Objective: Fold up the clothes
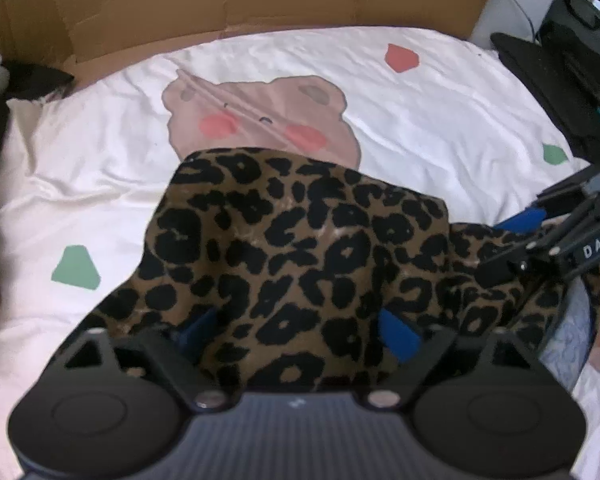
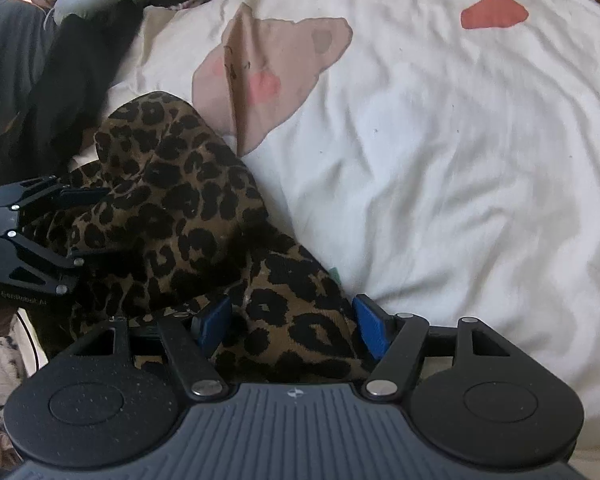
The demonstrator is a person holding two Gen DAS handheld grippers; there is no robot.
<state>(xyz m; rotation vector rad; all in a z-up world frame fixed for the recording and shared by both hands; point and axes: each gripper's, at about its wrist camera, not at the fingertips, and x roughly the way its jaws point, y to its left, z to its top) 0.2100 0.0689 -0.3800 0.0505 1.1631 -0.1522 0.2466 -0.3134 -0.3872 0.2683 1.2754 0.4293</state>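
Both the left gripper (image 1: 296, 328) and right gripper (image 2: 294, 324) stand spread around the leopard cloth (image 1: 300, 240), bunched at 6 o'clock on the sheet (image 1: 420, 120), so unpinched folds could slump.

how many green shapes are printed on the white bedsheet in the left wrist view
2. One green patch sits at the left, beside the leopard-print garment; the other is at the right edge of the white bedsheet. More may be hidden under the garment.

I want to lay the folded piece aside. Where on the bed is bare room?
Free: white sheet right of the leopard garment, between the bear print and the red patch. Crowded: dark clothes at the left.
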